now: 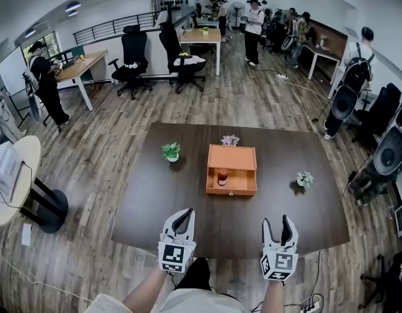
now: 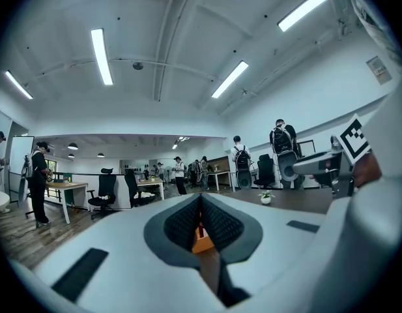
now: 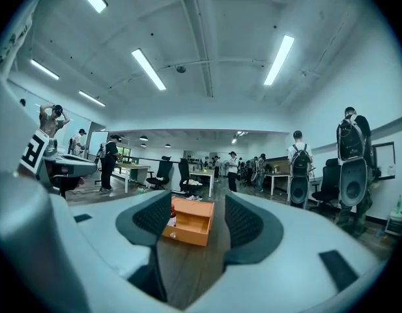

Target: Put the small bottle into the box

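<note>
Two hand-held grippers hover over the near edge of the dark surface [image 1: 187, 207]. The left hand-held gripper [image 1: 182, 215] has its jaws closed together on nothing. The right hand-held gripper [image 1: 277, 220] has its jaws wide apart and empty. The small bottle [image 1: 222, 177] stands upright inside the orange box [image 1: 232, 156], by its left wall.

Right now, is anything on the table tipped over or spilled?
No, nothing stands out. The small bottle stands upright inside the box, and the potted plants look upright on the table, with no spill visible.
</note>
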{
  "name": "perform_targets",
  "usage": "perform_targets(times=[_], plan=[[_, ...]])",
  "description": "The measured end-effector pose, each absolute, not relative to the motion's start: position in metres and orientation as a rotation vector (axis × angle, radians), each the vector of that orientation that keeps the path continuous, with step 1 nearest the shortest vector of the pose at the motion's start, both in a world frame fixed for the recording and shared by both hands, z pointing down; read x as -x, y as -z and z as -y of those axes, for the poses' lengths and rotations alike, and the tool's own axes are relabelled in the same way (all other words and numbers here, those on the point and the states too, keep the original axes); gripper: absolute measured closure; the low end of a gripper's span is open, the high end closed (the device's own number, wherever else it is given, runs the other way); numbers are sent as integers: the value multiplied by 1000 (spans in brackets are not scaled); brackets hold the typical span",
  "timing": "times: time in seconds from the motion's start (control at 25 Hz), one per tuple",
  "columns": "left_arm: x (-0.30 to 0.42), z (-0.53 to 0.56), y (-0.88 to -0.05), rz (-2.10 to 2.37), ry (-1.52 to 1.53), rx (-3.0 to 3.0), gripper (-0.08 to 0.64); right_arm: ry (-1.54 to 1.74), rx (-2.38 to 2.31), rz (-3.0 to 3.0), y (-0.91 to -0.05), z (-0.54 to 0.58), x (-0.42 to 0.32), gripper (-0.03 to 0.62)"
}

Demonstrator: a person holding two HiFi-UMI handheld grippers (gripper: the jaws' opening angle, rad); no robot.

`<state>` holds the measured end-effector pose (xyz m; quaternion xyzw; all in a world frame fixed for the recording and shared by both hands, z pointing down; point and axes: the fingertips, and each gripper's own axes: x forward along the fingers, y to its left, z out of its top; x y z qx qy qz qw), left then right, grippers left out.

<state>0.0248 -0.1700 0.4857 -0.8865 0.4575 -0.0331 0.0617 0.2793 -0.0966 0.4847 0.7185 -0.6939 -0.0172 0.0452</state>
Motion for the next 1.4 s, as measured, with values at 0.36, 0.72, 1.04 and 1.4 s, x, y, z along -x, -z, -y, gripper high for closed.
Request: perform_targets(times=[0.36, 0.72, 1.04, 1.4], plan=[[-21, 174, -485, -1401, 94, 2667, 557, 97, -2209, 2077, -479, 97, -280, 437], [-15, 172, -481, -1410, 89, 2658, 558, 83, -2229, 2039, -475, 95, -276, 592], [-10, 168, -481, -1420, 91, 2644, 558, 91, -2210, 2054, -473, 91, -271, 592], [-10, 165, -476, -1421, 98, 2628, 558, 104, -2211, 2054, -464, 90, -272, 592]])
